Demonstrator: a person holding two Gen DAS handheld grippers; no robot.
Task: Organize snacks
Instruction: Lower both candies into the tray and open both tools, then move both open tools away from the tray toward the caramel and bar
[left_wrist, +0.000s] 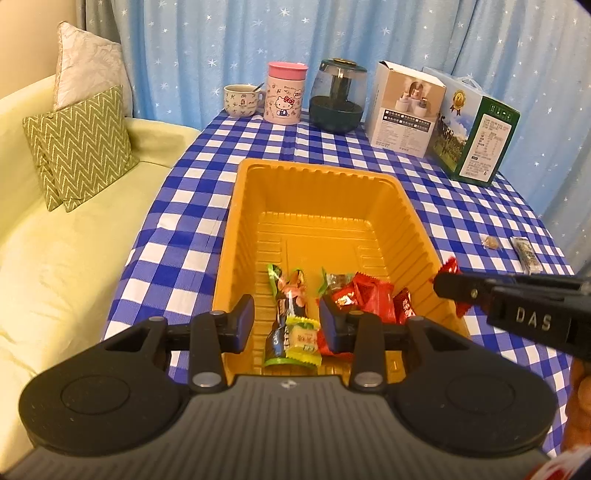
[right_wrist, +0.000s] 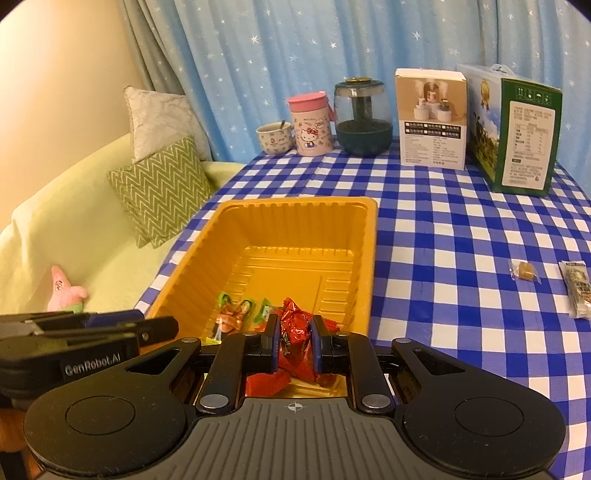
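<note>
**Left claw parted over the tray, right claw clamped on a red packet**

Far left of your left claw: pale green sofa (left_wrist: 74, 258) with a zigzag cushion (left_wrist: 81, 147). In the right wrist view a pink plush star (right_wrist: 64, 290) lies on the sofa, just above your left claw's tip.

Your left claw (left_wrist: 286, 323) hangs over the near end of the orange tray (left_wrist: 236, 229). Its jaws stand apart, nothing pressed between the pads. Directly below the gap: a yellow-green candy (left_wrist: 303, 339) lying on a dark long wrapper (left_wrist: 288, 306). Just right of its right pad, a heap of red packets (left_wrist: 369, 295), all on the tray floor at the near end. The far half of the tray is bare.

Your right claw (right_wrist: 293, 341) sits over the tray's near right corner, jaws clenched on a red foil packet (right_wrist: 295, 332), the wrapper bulging above and below the pads. Left of it, green-tipped wrappers (right_wrist: 236, 314) lie in the tray.

Right of the right claw, on the checked counter (right_wrist: 443, 240) and well apart from the tray: a small clear-wrapped brown candy (right_wrist: 526, 275), then a pale long packet (right_wrist: 576, 291) beside it.

Beyond both claws, back edge of the counter, left to right: cup (left_wrist: 242, 99), pink-lidded jar (left_wrist: 284, 94), dark glass jar (left_wrist: 338, 98), white box (left_wrist: 404, 109), green box (left_wrist: 476, 133).
</note>
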